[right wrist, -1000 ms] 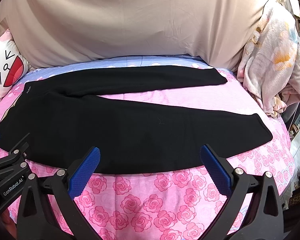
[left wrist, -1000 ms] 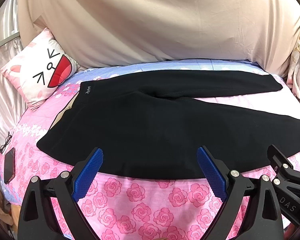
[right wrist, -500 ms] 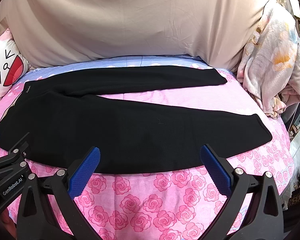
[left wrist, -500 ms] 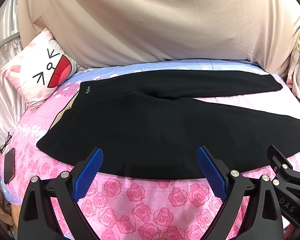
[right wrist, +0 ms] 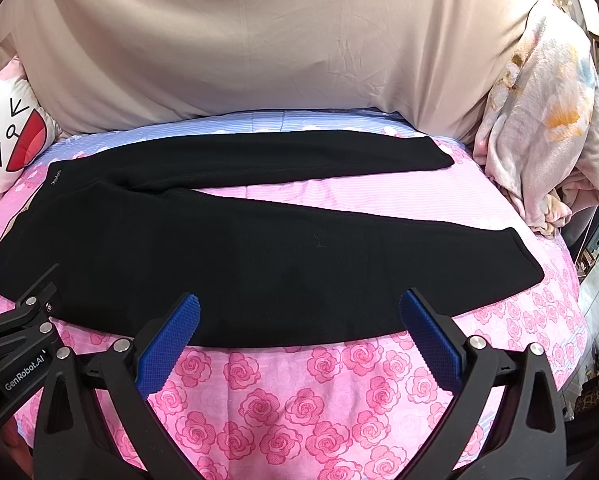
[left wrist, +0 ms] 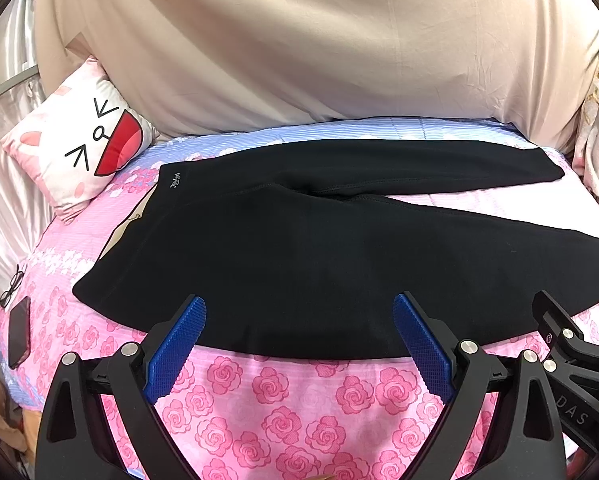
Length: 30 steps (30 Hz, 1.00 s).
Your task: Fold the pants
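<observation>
On the bed: black, soft knit pants are lying flat on a pink rose-print bedsheet, waistband toward the cartoon-face pillow, legs splaying apart toward the far side.
Left gripper: hovering over the near edge by the hip, blue pads spread wide, gripping nothing.
Right gripper: hanging over the nearer leg's edge, likewise spread and empty.
Handling: likely light, limp and drapey, sagging wherever unsupported; not fragile.
Where to hold: probably pinching the nearer leg's outer edge, by the hip and toward the cuff, carrying it over the farther leg.
Risk: thin cloth is lying tight against the sheet, so pads may be catching both.
</observation>
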Tool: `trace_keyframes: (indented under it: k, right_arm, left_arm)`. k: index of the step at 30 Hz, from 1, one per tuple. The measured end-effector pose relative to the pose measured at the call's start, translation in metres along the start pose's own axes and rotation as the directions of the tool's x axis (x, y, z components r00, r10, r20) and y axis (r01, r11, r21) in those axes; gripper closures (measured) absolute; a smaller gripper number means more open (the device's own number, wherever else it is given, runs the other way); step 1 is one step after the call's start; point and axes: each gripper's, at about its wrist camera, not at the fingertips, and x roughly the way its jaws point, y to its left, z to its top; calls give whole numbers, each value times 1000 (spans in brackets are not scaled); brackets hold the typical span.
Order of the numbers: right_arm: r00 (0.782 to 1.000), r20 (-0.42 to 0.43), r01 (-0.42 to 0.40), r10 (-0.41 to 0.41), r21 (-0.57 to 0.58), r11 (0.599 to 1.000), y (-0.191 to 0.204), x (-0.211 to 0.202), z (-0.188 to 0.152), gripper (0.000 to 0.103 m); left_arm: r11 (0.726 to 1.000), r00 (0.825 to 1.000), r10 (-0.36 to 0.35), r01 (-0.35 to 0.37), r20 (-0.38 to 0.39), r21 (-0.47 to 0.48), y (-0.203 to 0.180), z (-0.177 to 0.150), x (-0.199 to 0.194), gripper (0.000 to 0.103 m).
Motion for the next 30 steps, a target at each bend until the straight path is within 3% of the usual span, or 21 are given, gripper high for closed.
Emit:
trace_keyframes:
  k: [14,30]
  right_arm:
    - [1000,-3,1,-1,-6,1000,-1,4,3,5]
    - [999,-37,-6,7,15,1000,-8,48,31,5]
  left_arm:
    - [1000,1000,-13,13,-4,2,-2,2,2,11]
    - [1000,1000,-11,11,-16,11,-8,32,35,11]
